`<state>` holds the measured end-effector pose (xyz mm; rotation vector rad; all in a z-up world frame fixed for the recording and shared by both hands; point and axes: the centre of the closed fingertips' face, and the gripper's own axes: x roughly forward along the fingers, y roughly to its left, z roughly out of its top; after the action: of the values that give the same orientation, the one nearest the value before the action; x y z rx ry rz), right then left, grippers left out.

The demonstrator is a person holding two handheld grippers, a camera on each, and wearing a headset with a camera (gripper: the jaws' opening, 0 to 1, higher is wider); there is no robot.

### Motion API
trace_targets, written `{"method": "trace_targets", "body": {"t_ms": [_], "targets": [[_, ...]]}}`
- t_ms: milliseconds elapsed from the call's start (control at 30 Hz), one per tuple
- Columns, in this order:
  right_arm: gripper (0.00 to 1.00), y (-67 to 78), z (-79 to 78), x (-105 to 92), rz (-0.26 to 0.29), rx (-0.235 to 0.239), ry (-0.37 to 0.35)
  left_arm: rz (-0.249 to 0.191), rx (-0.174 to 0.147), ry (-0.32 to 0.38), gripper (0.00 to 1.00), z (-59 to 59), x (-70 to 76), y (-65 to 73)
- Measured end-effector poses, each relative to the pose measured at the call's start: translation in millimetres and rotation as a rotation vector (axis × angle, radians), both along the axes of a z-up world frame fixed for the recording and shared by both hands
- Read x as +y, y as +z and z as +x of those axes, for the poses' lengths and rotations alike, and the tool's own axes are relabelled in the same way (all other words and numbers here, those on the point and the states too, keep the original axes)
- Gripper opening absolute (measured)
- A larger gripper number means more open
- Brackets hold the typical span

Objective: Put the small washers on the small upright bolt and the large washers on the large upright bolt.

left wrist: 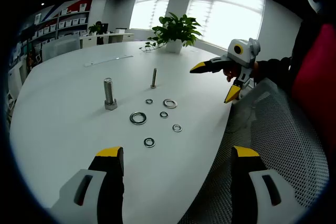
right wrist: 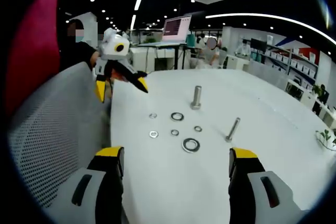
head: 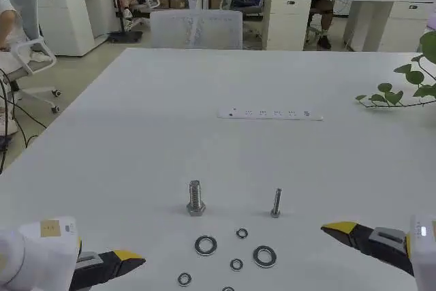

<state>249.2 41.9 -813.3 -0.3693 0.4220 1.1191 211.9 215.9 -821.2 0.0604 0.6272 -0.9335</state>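
On the white table (head: 136,134) the large upright bolt (head: 195,199) stands left of the small upright bolt (head: 276,204). In front of them lie two large washers (head: 206,244) (head: 264,256) and several small washers (head: 242,233). My left gripper (head: 131,259) hovers at the near left and my right gripper (head: 335,227) at the near right, both short of the washers. The left gripper view has its gripper (left wrist: 178,153) open and empty, facing the bolts (left wrist: 109,94) (left wrist: 154,77). The right gripper (right wrist: 176,153) is likewise open with nothing in it.
A white power strip (head: 270,113) lies at mid table beyond the bolts. Plant leaves (head: 409,86) reach in from the right edge. A grey mesh chair (head: 196,28) stands at the far side, another mesh chair (left wrist: 273,129) by the near edge. Desks and seated people are behind.
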Motion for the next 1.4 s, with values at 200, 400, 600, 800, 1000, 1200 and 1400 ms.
{"method": "trace_targets", "body": {"t_ms": [200, 400, 600, 800, 1000, 1200, 1400], "targets": [[0.81, -3.4, -0.5, 0.1, 0.002, 0.008, -0.006, 0.001, 0.004, 0.003, 0.8, -0.3, -1.8, -3.4], [0.8, -3.5, 0.2, -0.5, 0.003, 0.012, -0.011, 0.002, 0.004, 0.0, 0.79, 0.4, -2.5, -4.2], [0.79, -3.6, 1.4, -1.4, -0.002, 0.015, -0.015, 0.01, 0.0, 0.002, 0.78, 1.4, -1.0, -3.8], [0.79, -3.9, 2.4, -2.6, -0.014, 0.013, -0.009, 0.063, -0.015, -0.034, 0.78, 2.8, 1.3, -2.3], [0.78, -3.2, 4.6, -2.8, -0.015, 0.013, -0.009, 0.036, -0.02, -0.012, 0.77, 8.4, 0.5, 1.0], [0.78, -4.1, 4.8, -1.9, -0.024, 0.014, -0.006, 0.034, -0.014, -0.005, 0.77, 8.5, 0.0, -1.4], [0.77, -5.4, 4.5, 0.1, -0.032, 0.017, 0.004, 0.039, -0.017, 0.0, 0.76, 9.9, 0.6, -1.1]]}}
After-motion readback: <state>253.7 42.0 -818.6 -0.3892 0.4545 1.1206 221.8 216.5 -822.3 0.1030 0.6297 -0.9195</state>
